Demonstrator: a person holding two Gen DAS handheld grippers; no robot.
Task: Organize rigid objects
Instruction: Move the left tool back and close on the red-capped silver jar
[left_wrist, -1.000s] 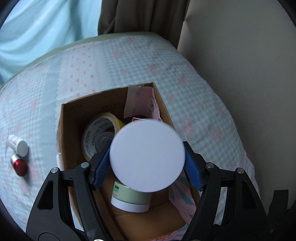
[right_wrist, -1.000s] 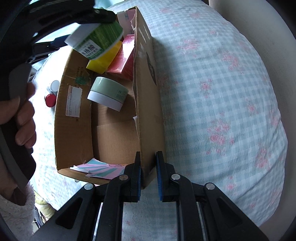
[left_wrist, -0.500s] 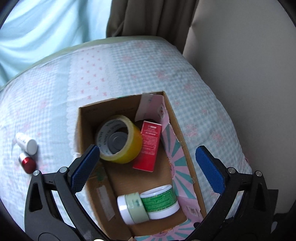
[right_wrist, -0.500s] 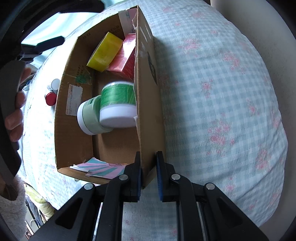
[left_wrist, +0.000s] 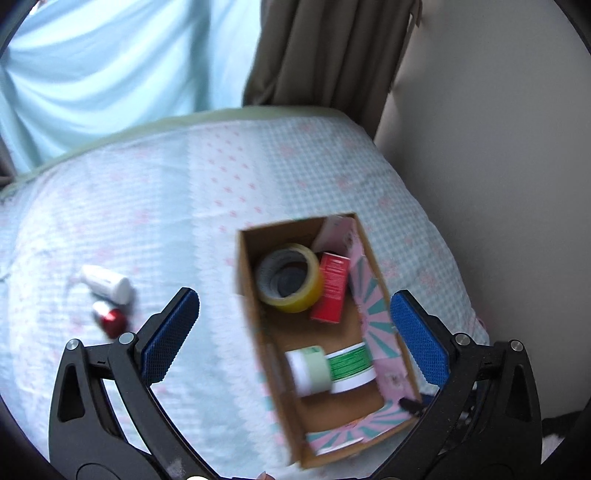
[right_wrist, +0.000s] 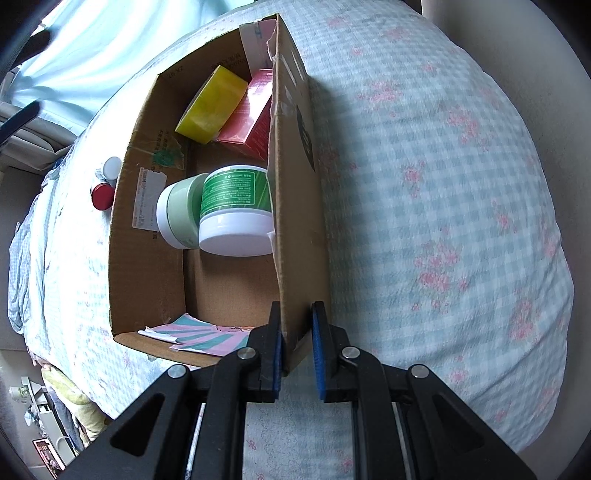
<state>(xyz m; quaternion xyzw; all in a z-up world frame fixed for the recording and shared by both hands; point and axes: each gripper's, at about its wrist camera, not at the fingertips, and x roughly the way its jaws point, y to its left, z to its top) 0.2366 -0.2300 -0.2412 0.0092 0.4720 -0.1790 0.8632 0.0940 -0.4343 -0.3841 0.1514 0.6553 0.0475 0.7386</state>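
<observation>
While the right tongs (right_wrist: 297, 345) pinch the wall of the cardboard box (right_wrist: 147, 258) on the bed (right_wrist: 443, 184), the left tongs (left_wrist: 295, 332) hang spread and empty; next probably comes the blurred white bottle (left_wrist: 107, 284) beside it.

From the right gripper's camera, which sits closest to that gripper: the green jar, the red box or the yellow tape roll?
1. Green jar, mid-box, nearest the right gripper.
2. Red box, far end, against the right wall.
3. Yellow tape roll, just left, about as far; too close to call.
</observation>
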